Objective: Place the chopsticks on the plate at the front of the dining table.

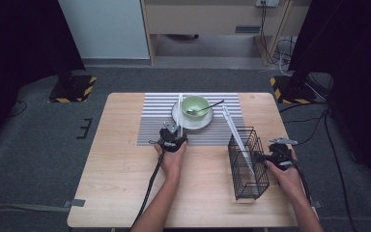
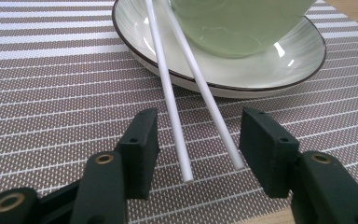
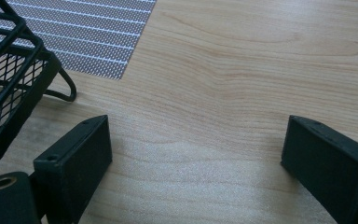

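Note:
Two white chopsticks (image 2: 172,102) lie with their far part on the rim of a white saucer (image 2: 135,32) that holds a green bowl (image 2: 237,28). Their near ends rest on the striped placemat (image 2: 51,93), between the jaws of my left gripper (image 2: 198,126). Those jaws stand open, with a gap on each side of the sticks. In the high view the left gripper (image 1: 174,136) sits just in front of the saucer (image 1: 204,123) and bowl (image 1: 195,104). My right gripper (image 3: 196,140) is open over bare wood, beside a black wire basket (image 3: 9,74).
A dark spoon (image 1: 208,107) leans in the bowl. The wire basket (image 1: 248,162) stands at the right of the wooden table (image 1: 121,169), with a white pair of chopsticks (image 1: 234,130) sticking out of it. The right gripper (image 1: 264,156) is at the basket's right side.

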The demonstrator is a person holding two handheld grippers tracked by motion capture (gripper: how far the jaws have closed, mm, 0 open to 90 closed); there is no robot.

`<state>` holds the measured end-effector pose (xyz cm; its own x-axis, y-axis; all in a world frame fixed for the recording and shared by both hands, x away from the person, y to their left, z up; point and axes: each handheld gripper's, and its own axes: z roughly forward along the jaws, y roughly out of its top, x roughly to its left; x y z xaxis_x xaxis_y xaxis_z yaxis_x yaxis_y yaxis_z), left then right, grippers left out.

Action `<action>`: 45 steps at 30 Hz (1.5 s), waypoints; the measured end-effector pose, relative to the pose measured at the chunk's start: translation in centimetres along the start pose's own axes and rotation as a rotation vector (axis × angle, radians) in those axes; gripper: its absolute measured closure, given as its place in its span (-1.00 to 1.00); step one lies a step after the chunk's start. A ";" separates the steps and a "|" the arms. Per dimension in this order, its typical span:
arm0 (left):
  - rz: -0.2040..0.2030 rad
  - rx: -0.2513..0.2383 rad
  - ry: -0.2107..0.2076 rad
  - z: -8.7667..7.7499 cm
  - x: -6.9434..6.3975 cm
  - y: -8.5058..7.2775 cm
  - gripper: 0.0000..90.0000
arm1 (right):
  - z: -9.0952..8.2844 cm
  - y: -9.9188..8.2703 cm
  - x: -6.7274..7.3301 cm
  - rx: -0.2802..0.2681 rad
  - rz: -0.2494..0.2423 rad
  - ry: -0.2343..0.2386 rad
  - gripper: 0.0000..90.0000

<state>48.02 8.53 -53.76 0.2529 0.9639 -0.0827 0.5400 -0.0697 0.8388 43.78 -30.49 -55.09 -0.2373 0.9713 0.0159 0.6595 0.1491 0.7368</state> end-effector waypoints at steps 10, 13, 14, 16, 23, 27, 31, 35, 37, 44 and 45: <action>-0.011 0.021 -0.007 0.2 -0.1 0.0 0.28 | 0.0 0.0 0.0 -0.001 -0.002 0.002 -0.81; -0.006 0.020 -0.001 0.2 -0.1 0.0 0.30 | 0.0 0.0 0.0 -0.001 -0.001 0.002 -0.81; -0.006 0.017 0.003 0.2 -0.2 0.0 0.30 | 0.0 0.0 0.0 -0.001 -0.003 0.002 -0.81; 0.002 0.015 0.007 0.1 -0.2 0.1 0.36 | 0.0 0.0 0.0 -0.001 -0.003 0.002 -0.81; 0.008 0.014 0.007 0.2 -0.3 0.1 0.44 | 0.0 0.0 -0.1 -0.001 -0.003 0.003 -0.81; 0.008 0.012 0.007 0.3 -0.4 0.1 0.47 | 0.0 0.0 -0.1 -0.001 -0.005 0.004 -0.81; 0.014 0.010 0.004 0.4 -0.4 0.1 0.51 | 0.0 0.0 -0.1 -0.001 -0.005 0.005 -0.81; 0.023 0.008 0.003 0.4 -0.5 0.1 0.57 | 0.0 0.0 -0.1 -0.001 -0.006 0.005 -0.81; 0.027 0.007 0.004 0.4 -0.6 0.1 0.58 | 0.0 0.0 -0.1 -0.001 -0.006 0.006 -0.81; 0.026 0.006 0.004 0.4 -0.5 0.1 0.60 | 0.0 0.0 -0.1 -0.001 -0.005 0.006 -0.81; 0.026 0.006 0.004 0.4 -0.5 0.1 0.56 | 0.0 0.0 -0.1 -0.001 -0.005 0.006 -0.81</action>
<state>48.27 7.90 -53.85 0.2640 0.9627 -0.0585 0.5379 -0.0966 0.8374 43.77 -30.60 -55.09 -0.2454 0.9693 0.0162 0.6577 0.1542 0.7373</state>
